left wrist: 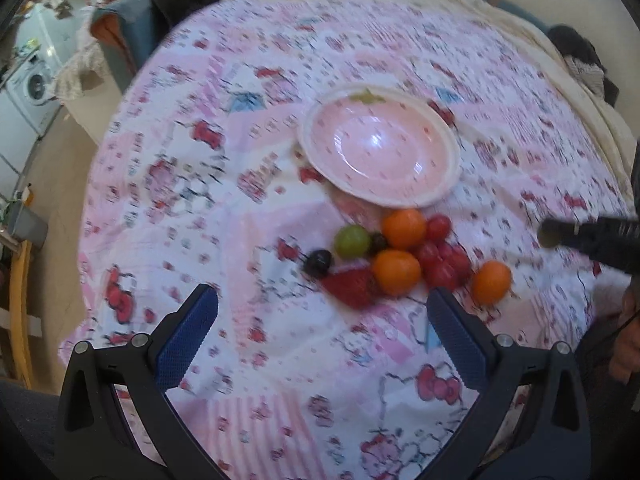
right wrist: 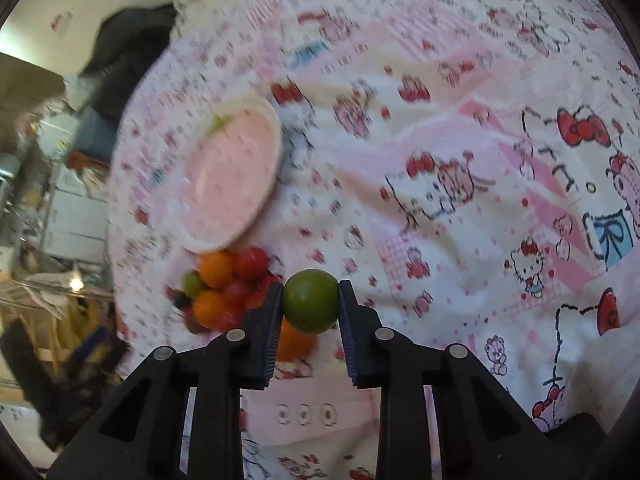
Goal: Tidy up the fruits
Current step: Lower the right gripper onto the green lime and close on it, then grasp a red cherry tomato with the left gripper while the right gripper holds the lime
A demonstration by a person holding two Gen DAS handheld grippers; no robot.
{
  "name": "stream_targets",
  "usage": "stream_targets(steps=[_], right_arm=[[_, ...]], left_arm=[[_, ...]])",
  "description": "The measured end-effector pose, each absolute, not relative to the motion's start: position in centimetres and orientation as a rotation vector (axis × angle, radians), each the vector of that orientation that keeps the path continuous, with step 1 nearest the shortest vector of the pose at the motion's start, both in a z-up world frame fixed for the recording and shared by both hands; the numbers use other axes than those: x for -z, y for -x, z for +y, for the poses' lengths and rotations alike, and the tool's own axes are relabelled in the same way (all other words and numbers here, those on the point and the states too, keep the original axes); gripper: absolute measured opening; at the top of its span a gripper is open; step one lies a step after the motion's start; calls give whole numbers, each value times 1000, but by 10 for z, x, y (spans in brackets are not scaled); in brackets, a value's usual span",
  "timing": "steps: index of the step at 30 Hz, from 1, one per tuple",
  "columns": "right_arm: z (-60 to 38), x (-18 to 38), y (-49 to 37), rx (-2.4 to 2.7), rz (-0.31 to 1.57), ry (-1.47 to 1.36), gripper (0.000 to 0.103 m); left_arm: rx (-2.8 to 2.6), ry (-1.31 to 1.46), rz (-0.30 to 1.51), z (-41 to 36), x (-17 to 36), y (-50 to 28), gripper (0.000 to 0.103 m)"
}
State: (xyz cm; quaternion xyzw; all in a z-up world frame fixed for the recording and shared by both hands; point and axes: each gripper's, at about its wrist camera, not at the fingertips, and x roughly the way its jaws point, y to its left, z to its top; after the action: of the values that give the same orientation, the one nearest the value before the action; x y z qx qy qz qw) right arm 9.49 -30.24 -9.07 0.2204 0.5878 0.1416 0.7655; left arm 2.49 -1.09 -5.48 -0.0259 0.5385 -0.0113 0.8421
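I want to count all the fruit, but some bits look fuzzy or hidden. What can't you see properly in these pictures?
- Right wrist view: an orange round fruit is mostly hidden behind the right hand-held gripper and the round green lime it holds.
- Right wrist view: the fruit pile is blurred, so no exact count.
- Left wrist view: the small dark berry is half hidden between the green fruit and an orange one.

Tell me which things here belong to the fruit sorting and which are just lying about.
Part of the job:
green lime clamped in the right gripper
pink bowl, nothing in it
fruit pile: oranges, cherry tomatoes, strawberry
left gripper, open

Just lying about:
washing machine
dark clothing
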Motion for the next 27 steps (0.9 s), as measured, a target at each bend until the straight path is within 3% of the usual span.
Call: stream_targets(steps=[2,4,6,12,16,20,27], right_arm=[[-300,85,-95,-326,1257,-486,28],[-299,80,-97,-348,1240,-502,28],[-296,76,-100,-366,1228,-519,28],[-300,69,-103,-385,1211,-549,28],[-303,68,-104,-390,1210,-563,28],[-304,66,-105,-399,1203,-564,28],[-300,64,-106,-417,1199,-560,28]], left_arm=[[52,79,1171,-21,62,-25,98],[80,99,1205,-34,70,-25,88],[117,126,1233,-49,79,-28,70],[147,156,1276,-87,104,-43,45],[126,156,1302,-98,118,-52,43],[93,138,1315,-102,125,-56,26],[87,174,1319,-99,126,-58,24]])
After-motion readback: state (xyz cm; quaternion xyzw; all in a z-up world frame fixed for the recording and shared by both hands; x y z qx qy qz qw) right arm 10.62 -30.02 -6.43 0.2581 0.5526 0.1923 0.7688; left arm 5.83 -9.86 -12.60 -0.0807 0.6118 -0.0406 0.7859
